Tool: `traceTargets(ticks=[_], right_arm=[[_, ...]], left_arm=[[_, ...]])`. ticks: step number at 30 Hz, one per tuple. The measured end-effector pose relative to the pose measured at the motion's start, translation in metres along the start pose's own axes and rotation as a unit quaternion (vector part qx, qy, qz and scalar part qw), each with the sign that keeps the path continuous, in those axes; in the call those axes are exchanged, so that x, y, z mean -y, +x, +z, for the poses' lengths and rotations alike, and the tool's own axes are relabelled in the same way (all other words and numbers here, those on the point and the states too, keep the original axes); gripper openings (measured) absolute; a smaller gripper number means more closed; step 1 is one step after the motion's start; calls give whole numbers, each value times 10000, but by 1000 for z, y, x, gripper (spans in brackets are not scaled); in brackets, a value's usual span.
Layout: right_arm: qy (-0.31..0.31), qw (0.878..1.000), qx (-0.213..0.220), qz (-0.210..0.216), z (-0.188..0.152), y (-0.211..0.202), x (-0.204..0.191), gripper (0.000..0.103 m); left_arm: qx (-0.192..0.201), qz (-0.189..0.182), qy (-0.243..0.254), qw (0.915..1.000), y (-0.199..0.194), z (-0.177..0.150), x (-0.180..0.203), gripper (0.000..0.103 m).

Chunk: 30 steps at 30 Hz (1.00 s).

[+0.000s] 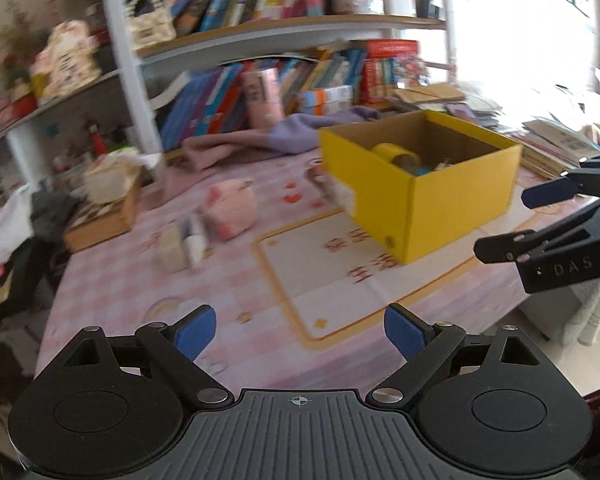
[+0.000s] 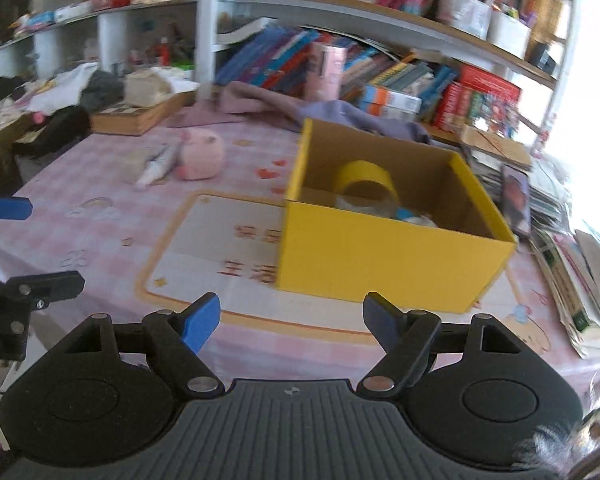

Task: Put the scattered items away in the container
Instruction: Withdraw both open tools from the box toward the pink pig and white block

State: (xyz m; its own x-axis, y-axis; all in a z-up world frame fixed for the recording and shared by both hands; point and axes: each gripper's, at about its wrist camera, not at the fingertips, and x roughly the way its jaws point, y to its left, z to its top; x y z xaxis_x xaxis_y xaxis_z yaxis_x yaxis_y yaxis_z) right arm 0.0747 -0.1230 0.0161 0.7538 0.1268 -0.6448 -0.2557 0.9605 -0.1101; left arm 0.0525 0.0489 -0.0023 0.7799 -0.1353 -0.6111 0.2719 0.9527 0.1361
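We hold the left gripper and right gripper open and empty. Next we must reach the pink plush toy, left of the yellow cardboard box.

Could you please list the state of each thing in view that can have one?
yellow box: upright, open-topped, partly filled.
yellow tape roll: inside the box, on edge.
pink plush toy: out on the table.
left gripper: jaws open, empty.
right gripper: jaws open, empty.
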Motion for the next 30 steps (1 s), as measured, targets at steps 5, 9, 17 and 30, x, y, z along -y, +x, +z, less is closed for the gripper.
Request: traceTargets(ticks=[5,9,17,30], right_arm=[[-167,9997,8,166,6,4,-26,78],[-303,9991,18,283,12,8,-45,78],[-535,9973,299,413,32,17,-73,77],[-209,9978,204,591,60,59,-71,77]], left_arm=[[-4,248,-242,9994,-10,-13,-24,93],[10,432,-369,9984,-15,-22,-38,93],[164,752,-409,9962,-17,-24,-53,93],[-17,814,-811,9934,17,-11,-78,94]])
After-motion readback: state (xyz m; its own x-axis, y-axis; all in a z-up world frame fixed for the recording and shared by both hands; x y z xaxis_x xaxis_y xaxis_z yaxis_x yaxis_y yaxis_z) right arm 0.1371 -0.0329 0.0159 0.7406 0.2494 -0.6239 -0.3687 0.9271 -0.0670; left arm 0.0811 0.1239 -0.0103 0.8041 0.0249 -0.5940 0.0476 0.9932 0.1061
